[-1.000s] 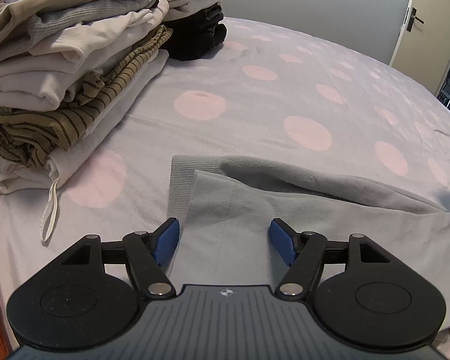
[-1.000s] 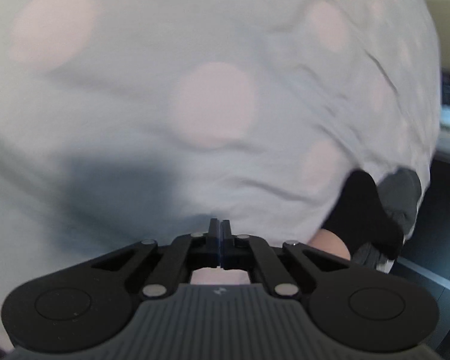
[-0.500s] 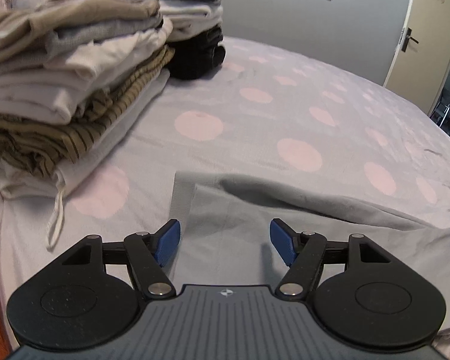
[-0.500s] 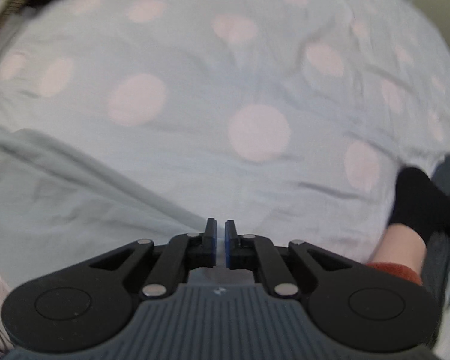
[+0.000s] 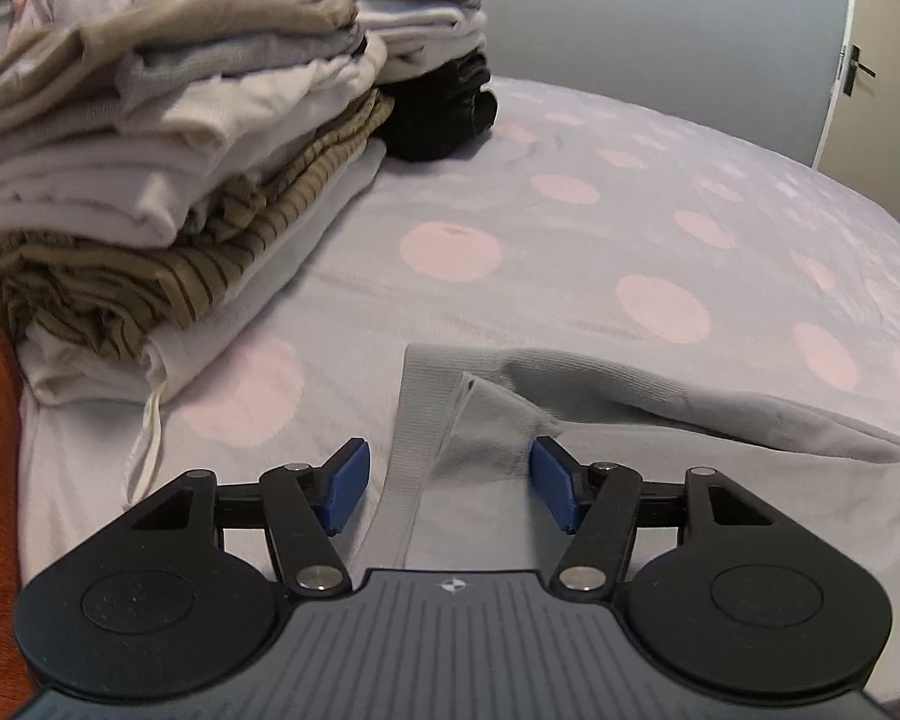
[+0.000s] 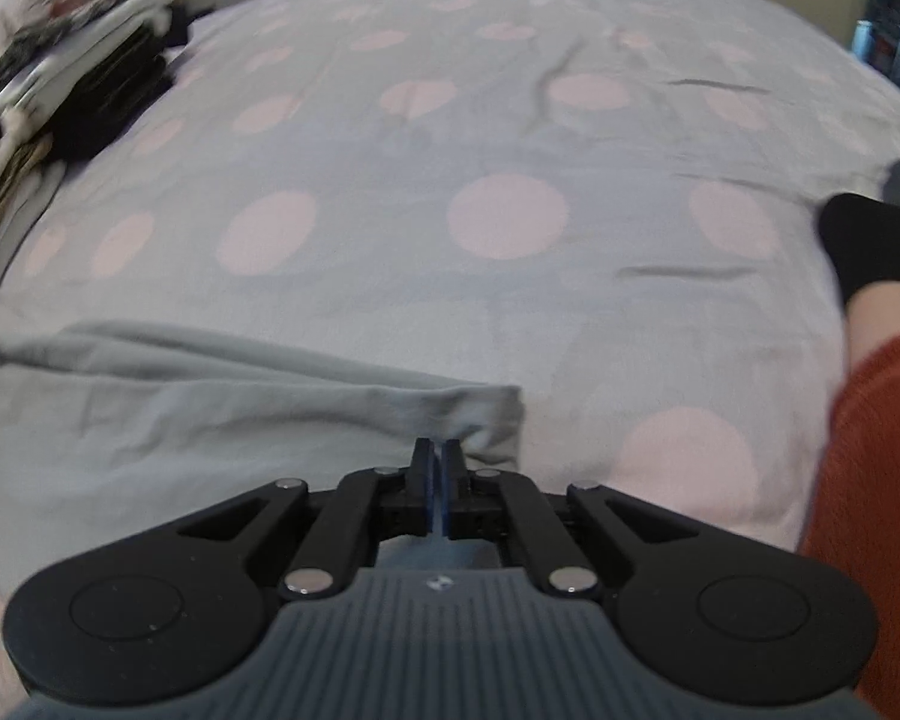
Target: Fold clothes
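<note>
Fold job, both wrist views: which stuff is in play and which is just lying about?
In play:
- grey garment, flat on the bed
- left gripper, fingers open astride its ribbed hem
- right gripper, shut, at its other end

Lying about:
- folded stack
- dark folded pile
- dotted bedsheet
- door

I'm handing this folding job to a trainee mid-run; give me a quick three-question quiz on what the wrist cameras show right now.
1. True or false: the left tool has its pads clamped on the grey garment.
2. Multiple choice: beside the stack of folded clothes, what lies flat on the polka-dot bedsheet? A) a pair of jeans B) the grey garment C) a towel
3. Fill in: the right tool is ____, at the garment's corner.

Key:
1. False: its jaws have just been closing, but the blue pads stand apart, astride the ribbed hem.
2. B
3. shut; whether it pinches cloth cannot be told.
</note>
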Motion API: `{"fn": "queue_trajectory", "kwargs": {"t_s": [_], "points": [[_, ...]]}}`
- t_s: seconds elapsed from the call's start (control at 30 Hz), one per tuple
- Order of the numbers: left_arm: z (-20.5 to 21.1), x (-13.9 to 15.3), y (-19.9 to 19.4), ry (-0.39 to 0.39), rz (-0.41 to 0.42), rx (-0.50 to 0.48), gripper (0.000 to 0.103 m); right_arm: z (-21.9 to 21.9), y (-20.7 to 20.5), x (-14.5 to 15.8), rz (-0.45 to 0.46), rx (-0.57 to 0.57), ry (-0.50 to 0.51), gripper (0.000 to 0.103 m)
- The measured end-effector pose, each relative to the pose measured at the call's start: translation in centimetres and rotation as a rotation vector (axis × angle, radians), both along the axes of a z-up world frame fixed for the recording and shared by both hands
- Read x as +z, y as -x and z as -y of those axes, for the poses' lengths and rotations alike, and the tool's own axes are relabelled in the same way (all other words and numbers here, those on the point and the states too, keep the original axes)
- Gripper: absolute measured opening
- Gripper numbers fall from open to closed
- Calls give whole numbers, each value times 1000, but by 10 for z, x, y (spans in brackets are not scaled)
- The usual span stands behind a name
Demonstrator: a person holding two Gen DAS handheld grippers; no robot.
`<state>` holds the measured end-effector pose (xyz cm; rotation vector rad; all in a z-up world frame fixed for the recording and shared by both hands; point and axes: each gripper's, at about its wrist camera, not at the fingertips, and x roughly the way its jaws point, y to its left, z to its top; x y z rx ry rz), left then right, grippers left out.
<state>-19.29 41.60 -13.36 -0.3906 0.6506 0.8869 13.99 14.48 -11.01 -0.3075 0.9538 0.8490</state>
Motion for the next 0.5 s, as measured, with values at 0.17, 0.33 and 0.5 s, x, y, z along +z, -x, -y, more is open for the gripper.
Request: {"fn": "queue_trajectory", "kwargs": {"t_s": [0.17, 0.33, 0.5], "points": [[15, 5, 5, -58, 42, 9, 71, 21, 10, 0, 48, -120, -62, 1], [26, 15, 10, -49, 116, -52, 71, 55, 9, 3, 10, -271, -142, 15], [31, 18, 10, -8, 126, -111, 71, 70, 23, 7, -17, -310, -234, 36]]}}
